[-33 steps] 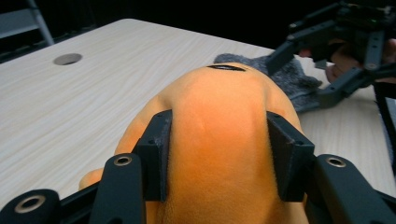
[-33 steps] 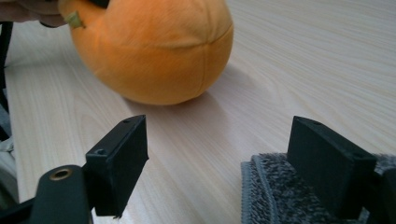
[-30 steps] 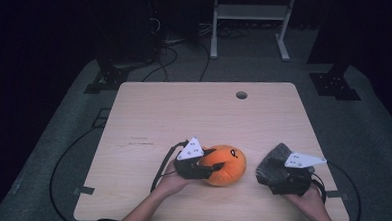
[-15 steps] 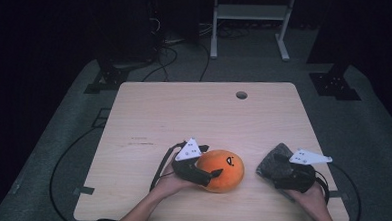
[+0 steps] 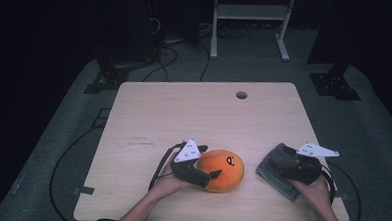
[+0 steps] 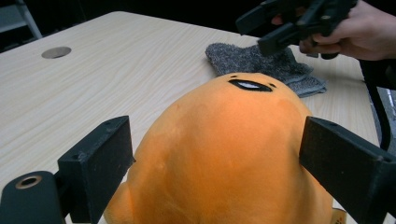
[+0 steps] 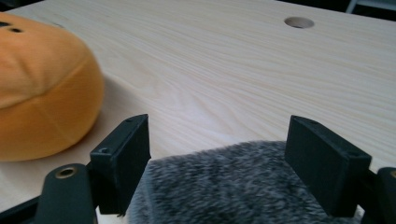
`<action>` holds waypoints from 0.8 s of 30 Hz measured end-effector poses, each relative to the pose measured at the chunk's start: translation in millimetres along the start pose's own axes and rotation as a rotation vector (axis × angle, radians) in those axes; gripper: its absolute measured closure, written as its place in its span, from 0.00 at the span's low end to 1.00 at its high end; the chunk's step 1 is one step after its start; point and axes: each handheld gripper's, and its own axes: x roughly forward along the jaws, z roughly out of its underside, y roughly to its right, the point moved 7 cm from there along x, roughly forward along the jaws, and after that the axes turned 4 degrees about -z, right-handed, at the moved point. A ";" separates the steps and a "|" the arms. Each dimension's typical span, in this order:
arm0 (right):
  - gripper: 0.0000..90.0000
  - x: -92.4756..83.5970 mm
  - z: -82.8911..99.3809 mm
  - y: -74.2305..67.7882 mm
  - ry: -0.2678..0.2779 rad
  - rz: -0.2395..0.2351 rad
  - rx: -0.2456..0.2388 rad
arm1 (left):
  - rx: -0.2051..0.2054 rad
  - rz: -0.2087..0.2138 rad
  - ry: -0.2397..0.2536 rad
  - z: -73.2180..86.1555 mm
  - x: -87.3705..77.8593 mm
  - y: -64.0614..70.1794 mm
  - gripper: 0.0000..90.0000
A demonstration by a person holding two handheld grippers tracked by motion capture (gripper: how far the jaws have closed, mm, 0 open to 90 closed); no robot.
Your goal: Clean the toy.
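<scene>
We see the orange plush [image 5: 222, 169] lying near the counter's [image 5: 184, 115] front edge, between the left tongs' [image 6: 215, 163] jaws, which have just been opening and now stand released around it. Our right tongs [image 7: 217, 158] hang spread over the grey cloth [image 5: 276, 170], not clamping it.

**Two black grippers, bare forearms**

The left gripper [image 5: 207, 177] is black, with a white three-cornered plate on top that carries small dark dots. A black cable trails from it in a loop. The right gripper [image 5: 282, 162] is also black and has the same kind of plate — pale, with dots. Its jaws are flat, matte black blocks; a round metal eyelet sits at the base of one. Both forearms are bare — no sleeves.
</scene>
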 end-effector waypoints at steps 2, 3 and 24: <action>0.24 4.2 1.7 7.8 -0.016 0.018 0.010 | -0.007 0.001 -0.002 0.5 -1.0 -2.9 0.10; 0.24 4.2 1.7 7.8 -0.016 0.018 0.010 | -0.007 0.001 -0.002 0.5 -1.0 -2.9 0.10; 0.49 33.8 28.9 33.4 -0.264 0.098 0.017 | -0.010 0.041 -0.055 8.2 -1.6 -5.0 0.10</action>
